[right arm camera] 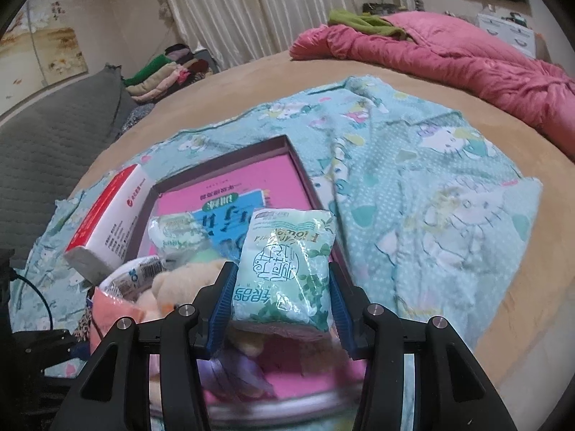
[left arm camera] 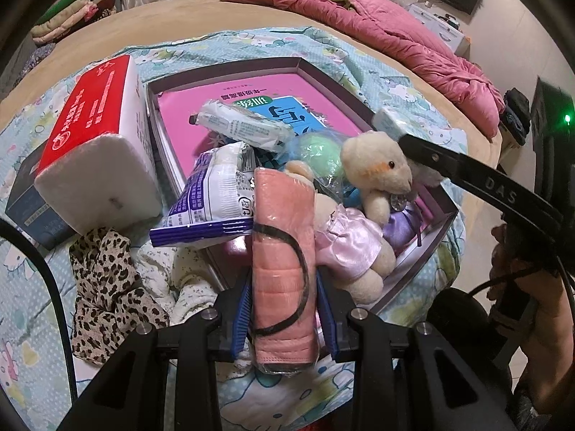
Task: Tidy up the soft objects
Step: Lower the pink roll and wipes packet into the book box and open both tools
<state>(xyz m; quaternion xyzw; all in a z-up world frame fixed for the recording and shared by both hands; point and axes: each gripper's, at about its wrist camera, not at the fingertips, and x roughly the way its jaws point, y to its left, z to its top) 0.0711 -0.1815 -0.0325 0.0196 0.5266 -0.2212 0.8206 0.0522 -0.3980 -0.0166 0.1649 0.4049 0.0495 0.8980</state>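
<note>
My left tongs (left arm camera: 284, 309) were clamped on a wrapped pink mask pack (left arm camera: 282, 269), held just above the near edge of the box (left arm camera: 230, 72) on the bed. My right tongs (right arm camera: 282, 305) gripped a green tissue packet (right arm camera: 287, 269) over that box, above the plush bear (right arm camera: 187, 280).

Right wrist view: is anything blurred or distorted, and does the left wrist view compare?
Right wrist view: fisheye bends the bed edge; the tissue pack is sharp, the tray beneath it smeared. Left wrist view: same curvature, crisp pink mask pack, dark vignette corners.
</note>
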